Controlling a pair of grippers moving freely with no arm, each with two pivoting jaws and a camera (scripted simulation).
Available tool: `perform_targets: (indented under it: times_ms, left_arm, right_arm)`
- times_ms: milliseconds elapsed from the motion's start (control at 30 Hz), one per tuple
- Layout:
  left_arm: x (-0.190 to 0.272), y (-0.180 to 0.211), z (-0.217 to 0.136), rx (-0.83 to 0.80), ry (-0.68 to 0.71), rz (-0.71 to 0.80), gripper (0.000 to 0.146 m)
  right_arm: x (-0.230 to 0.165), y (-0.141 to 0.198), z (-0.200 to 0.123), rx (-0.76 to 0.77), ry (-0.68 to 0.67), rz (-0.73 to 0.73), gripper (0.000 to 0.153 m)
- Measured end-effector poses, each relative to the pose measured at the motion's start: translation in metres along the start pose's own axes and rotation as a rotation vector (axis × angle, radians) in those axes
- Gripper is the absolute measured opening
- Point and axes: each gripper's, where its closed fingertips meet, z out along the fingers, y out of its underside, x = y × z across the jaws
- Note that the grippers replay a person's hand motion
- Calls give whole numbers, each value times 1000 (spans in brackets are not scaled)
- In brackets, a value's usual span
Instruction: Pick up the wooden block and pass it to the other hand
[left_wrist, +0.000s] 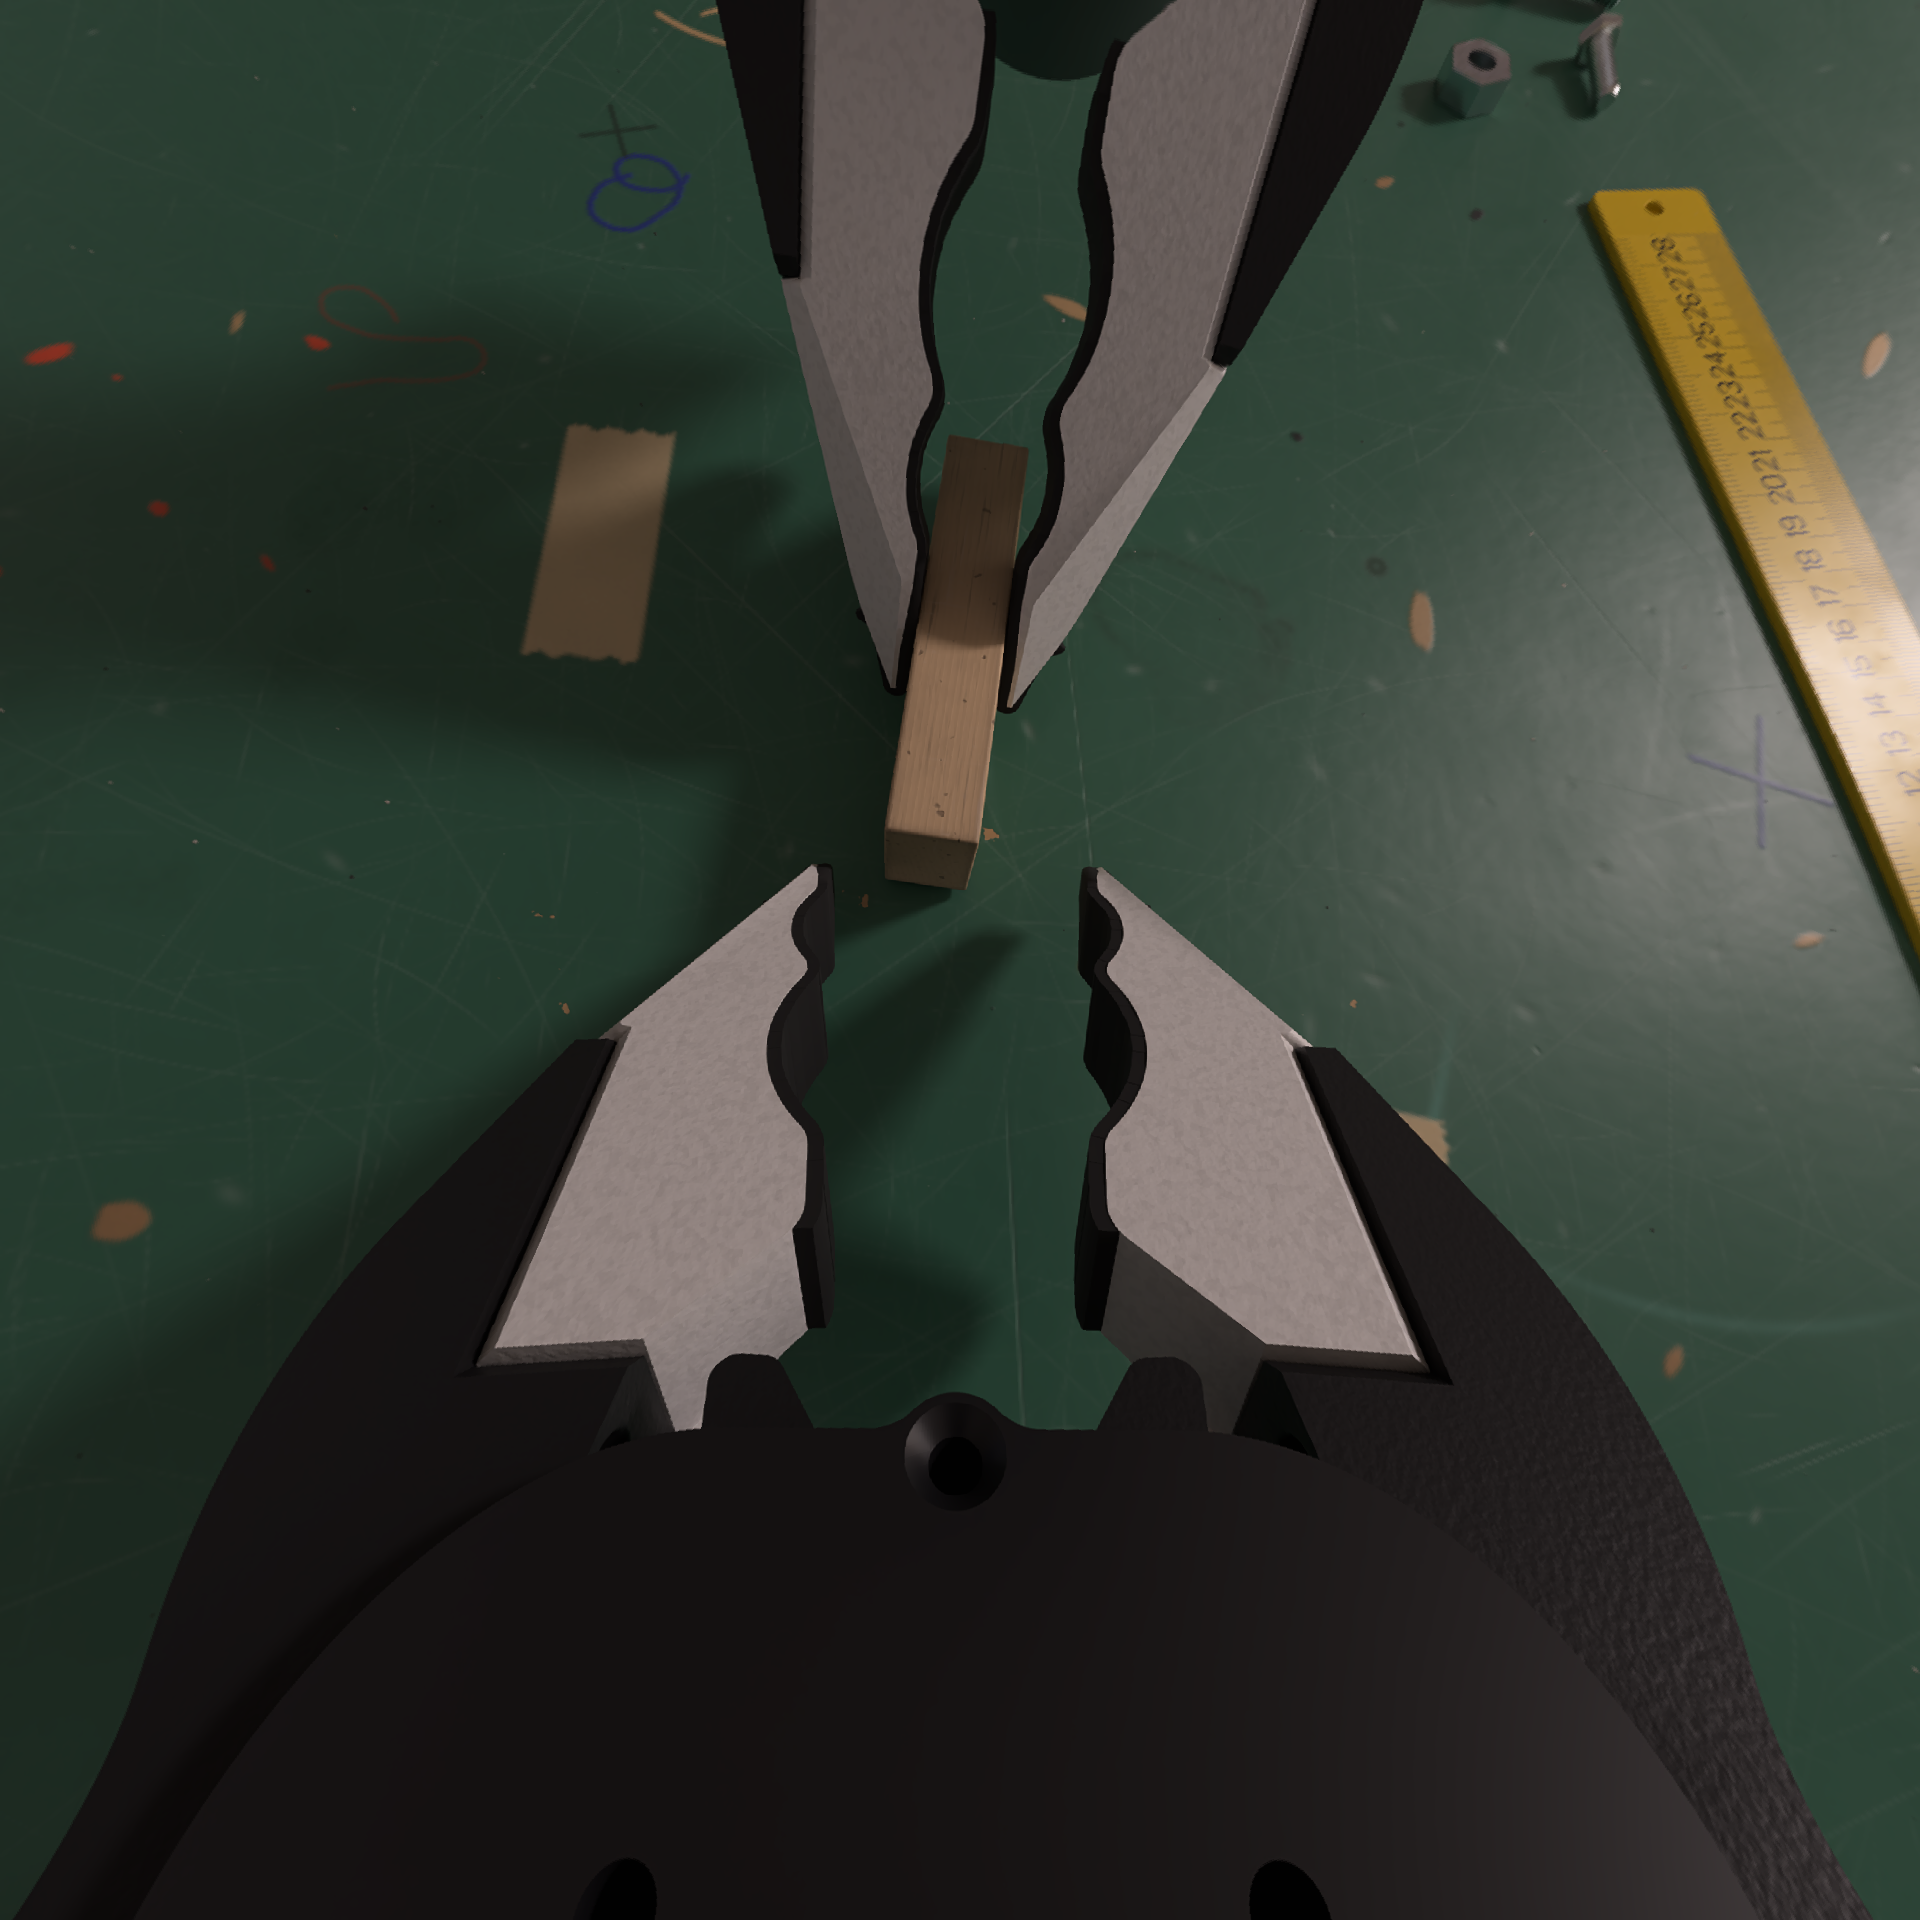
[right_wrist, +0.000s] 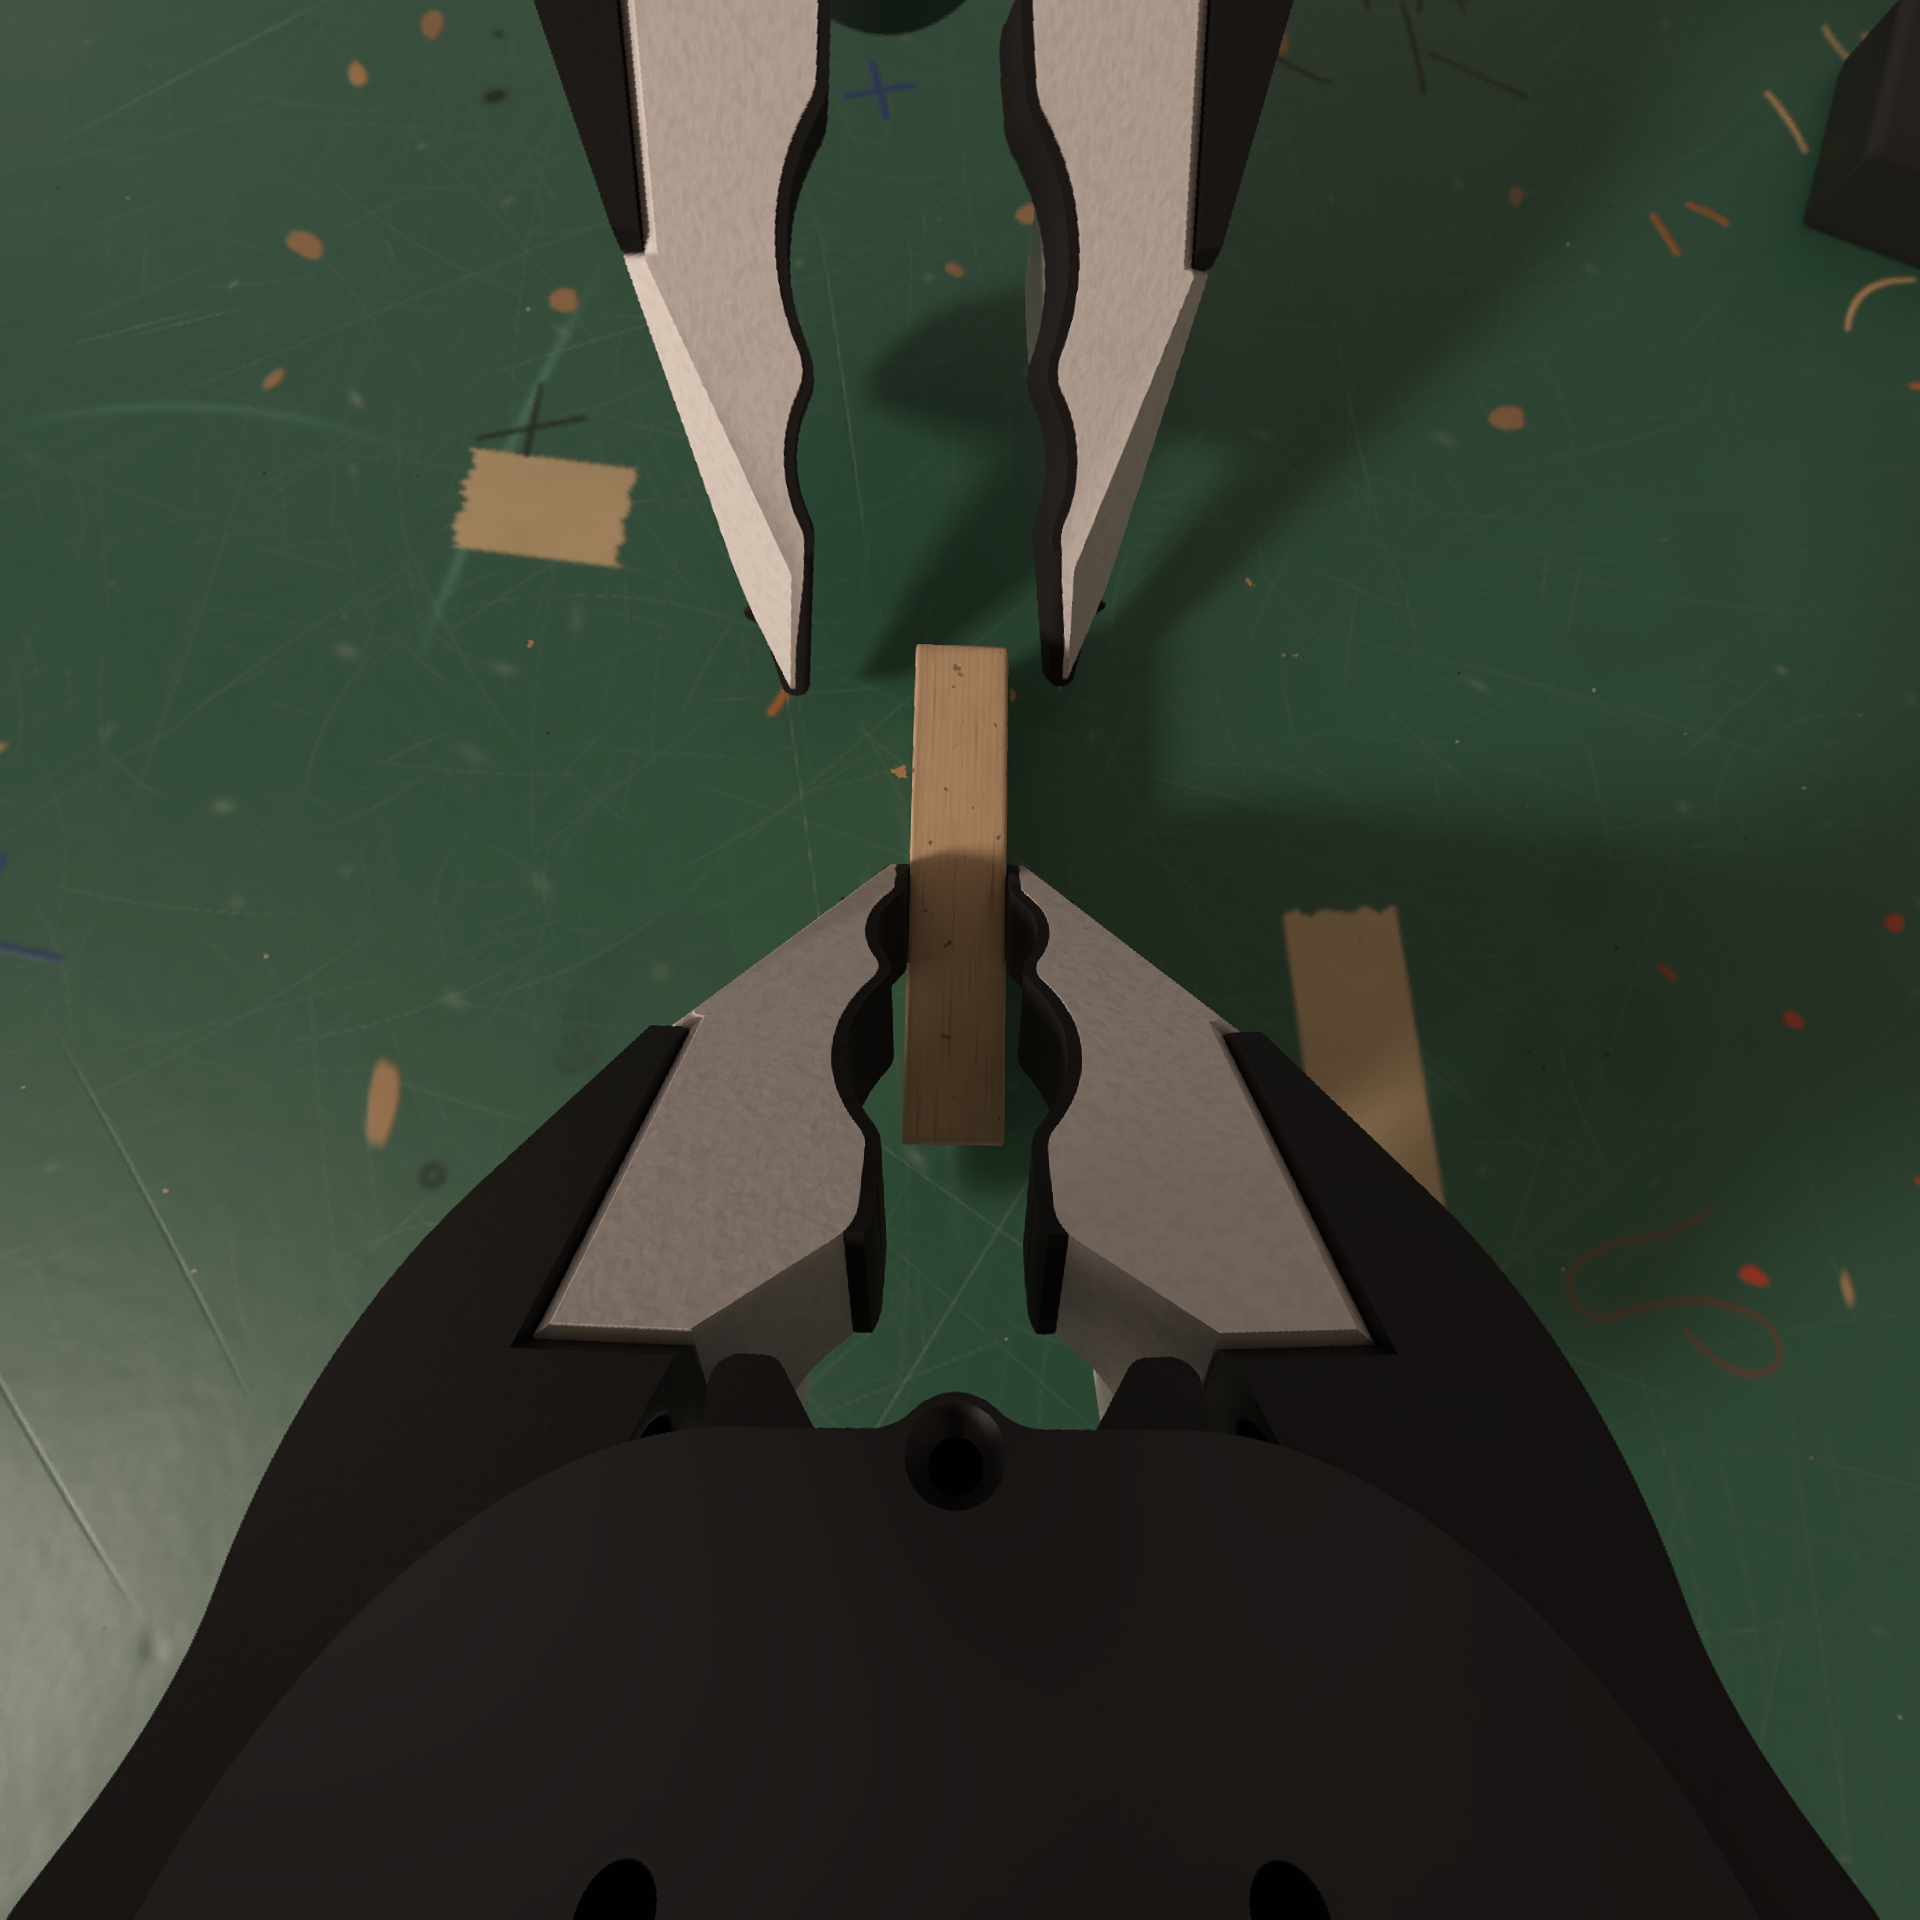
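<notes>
The wooden block (right_wrist: 956, 997) is a long pale bar, and my right gripper (right_wrist: 958, 873) is shut on it about its middle. In the left wrist view the right gripper (left_wrist: 951, 691) comes in from the top, holding the block (left_wrist: 940, 769) pointed at me. My left gripper (left_wrist: 956, 878) is open and empty, facing the right one. The block's free end sits just at the left gripper's fingertips (left_wrist: 821, 894), roughly centred in the gap and touching neither. In the right wrist view the left gripper (right_wrist: 928, 681) reaches in from the top, its jaws apart on either side of the block's far end.
All this is over a scratched green cutting mat (left_wrist: 312, 831). A yellow ruler (left_wrist: 1766, 499), a hex nut (left_wrist: 1470, 78) and a bolt (left_wrist: 1600, 62) lie at the right. Tape strips (left_wrist: 601, 540) (right_wrist: 545, 509) (right_wrist: 1361, 1039) are stuck down. A black object (right_wrist: 1870, 156) stands at the far right.
</notes>
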Motion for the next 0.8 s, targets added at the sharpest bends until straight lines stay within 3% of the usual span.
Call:
perform_targets:
  times_ms: [167, 333, 567, 800]
  left_arm:
    - [-2, -2, 1, 1, -32, 43, 48]
    - [-5, -15, -7, 107, -91, 110, 48]
    - [0, -32, -13, 221, -115, 174, 20]
    - [-1, -44, -19, 310, -166, 181, 18]
  right_arm:
    - [1, -6, -4, 60, -20, -13, 17]
    - [1, -15, -12, 119, -43, -37, 17]
    - [2, -27, -26, 150, -48, -84, 17]
    - [4, -35, -38, 164, -37, -104, 18]
